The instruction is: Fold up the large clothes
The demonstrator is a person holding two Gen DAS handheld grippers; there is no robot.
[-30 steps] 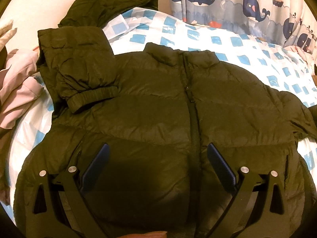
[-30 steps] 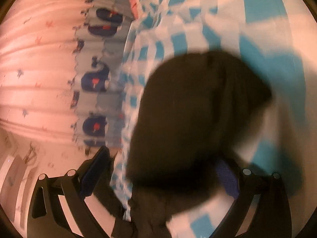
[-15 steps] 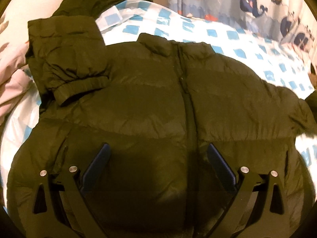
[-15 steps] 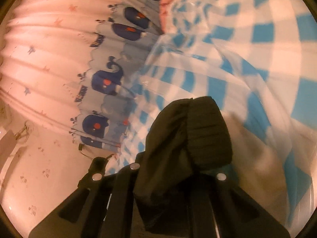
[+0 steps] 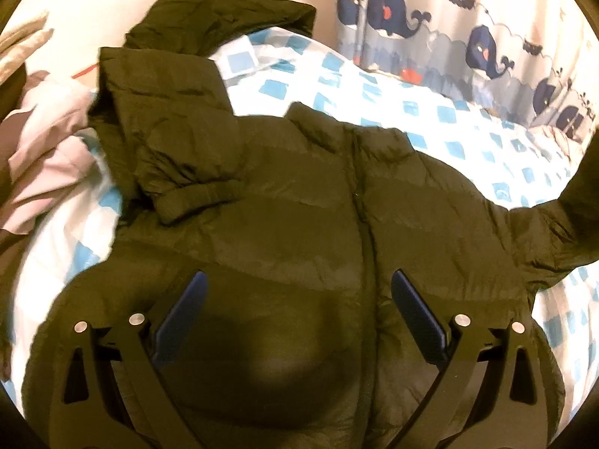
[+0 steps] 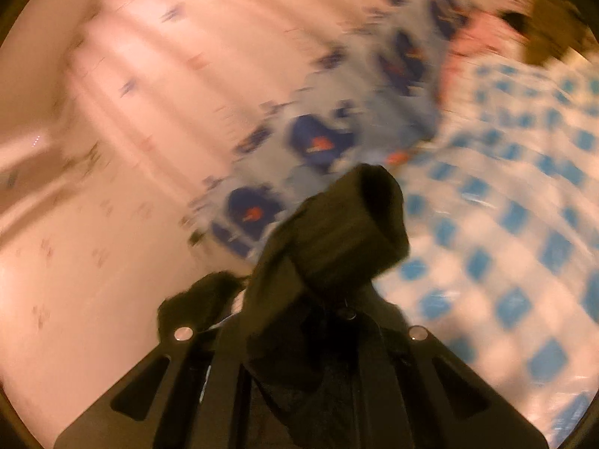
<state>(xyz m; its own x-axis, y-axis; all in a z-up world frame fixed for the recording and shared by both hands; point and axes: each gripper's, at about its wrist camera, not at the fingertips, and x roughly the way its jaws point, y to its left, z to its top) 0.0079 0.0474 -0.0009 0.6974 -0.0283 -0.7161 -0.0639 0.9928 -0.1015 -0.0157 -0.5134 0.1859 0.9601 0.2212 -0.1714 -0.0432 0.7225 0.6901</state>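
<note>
A dark olive puffer jacket lies front up on the bed, zipper closed. Its left sleeve is folded in over the chest, cuff at the body's edge. Its right sleeve rises off the bed at the far right. My left gripper is open and empty, hovering over the jacket's lower front. My right gripper is shut on the right sleeve's cuff, which bunches up in front of the fingers and hides the pads. The right wrist view is blurred.
The bed has a white cover with blue squares. A whale-print curtain hangs behind it, also in the right wrist view. Pink and pale clothes lie at the left. Another dark garment lies at the head.
My right gripper has closed on the right sleeve's cuff and lifted it off the bed, swinging fast. The sleeve now rises at the right edge of the left view. The left gripper stayed open.
</note>
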